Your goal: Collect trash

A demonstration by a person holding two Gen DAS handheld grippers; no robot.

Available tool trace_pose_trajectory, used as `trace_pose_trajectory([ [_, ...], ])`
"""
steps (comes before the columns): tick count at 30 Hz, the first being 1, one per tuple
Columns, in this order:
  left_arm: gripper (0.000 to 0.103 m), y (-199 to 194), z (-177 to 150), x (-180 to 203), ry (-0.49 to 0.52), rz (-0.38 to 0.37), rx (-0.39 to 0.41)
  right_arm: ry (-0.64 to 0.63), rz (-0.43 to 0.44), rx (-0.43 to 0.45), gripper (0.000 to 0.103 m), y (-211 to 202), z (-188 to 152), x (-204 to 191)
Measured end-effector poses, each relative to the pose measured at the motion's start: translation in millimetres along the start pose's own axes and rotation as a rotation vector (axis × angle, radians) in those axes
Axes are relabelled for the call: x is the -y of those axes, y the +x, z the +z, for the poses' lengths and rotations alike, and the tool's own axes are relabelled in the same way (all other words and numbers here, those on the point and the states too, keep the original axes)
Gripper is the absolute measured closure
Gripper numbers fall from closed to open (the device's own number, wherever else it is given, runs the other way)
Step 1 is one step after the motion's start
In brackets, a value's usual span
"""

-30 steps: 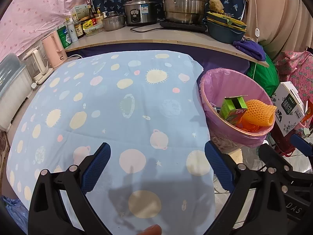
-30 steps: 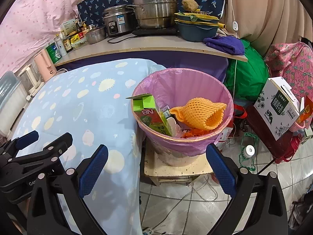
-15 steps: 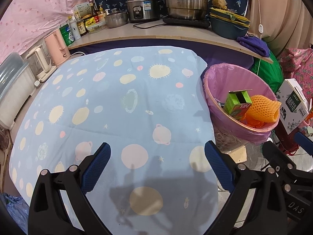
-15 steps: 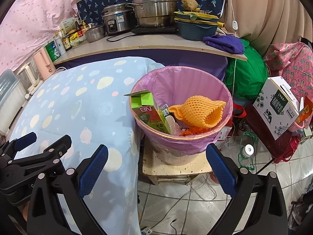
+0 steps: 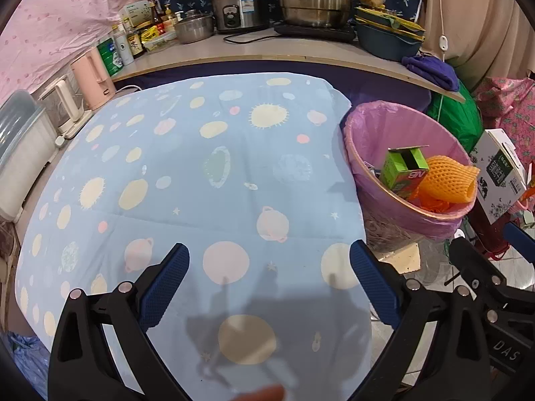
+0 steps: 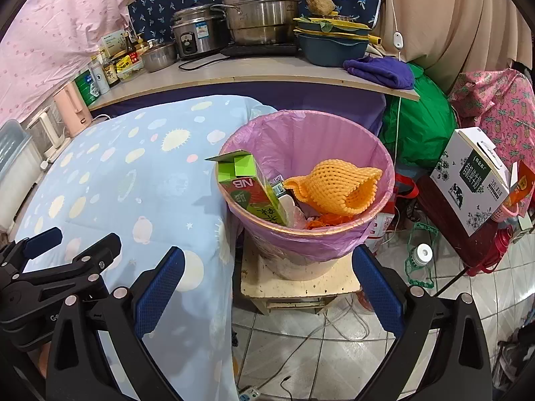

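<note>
A: Starting with the left wrist view, what is seen to differ from a second ago?
B: More of the blue planet-print cloth (image 5: pixel 207 173) is taken in; the bin (image 5: pixel 394 140) is now seen slightly further right of frame. The left gripper (image 5: pixel 267 284) is held wide with nothing between its blue pads, low in the frame. The bin is placed at right centre, up and right of the gripper, with a green carton (image 5: pixel 403 170) and orange foam net (image 5: pixel 446 180) inside.

A: And the right wrist view?
B: Little is changed. The right gripper (image 6: pixel 267 287) is spread wide and empty. The bin (image 6: pixel 334 234) is found at centre, just above and between its pads, on a small stool (image 6: pixel 301 289).
</note>
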State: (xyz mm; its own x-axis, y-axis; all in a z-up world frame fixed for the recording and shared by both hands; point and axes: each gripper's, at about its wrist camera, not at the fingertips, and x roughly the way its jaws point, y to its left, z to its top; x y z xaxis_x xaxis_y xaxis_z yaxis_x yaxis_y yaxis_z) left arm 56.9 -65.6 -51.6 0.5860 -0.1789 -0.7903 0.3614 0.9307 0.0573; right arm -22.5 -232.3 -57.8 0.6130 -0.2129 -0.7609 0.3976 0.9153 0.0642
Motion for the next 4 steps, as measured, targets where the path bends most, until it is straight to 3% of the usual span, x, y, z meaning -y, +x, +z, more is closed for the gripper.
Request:
trace_pose_trajectory([
  [4,0.011,0.4,-1.0,1.6,0.011,-0.011,-0.003,0.003,-0.019,0.004,0.006,0.9,-1.2,2.5],
])
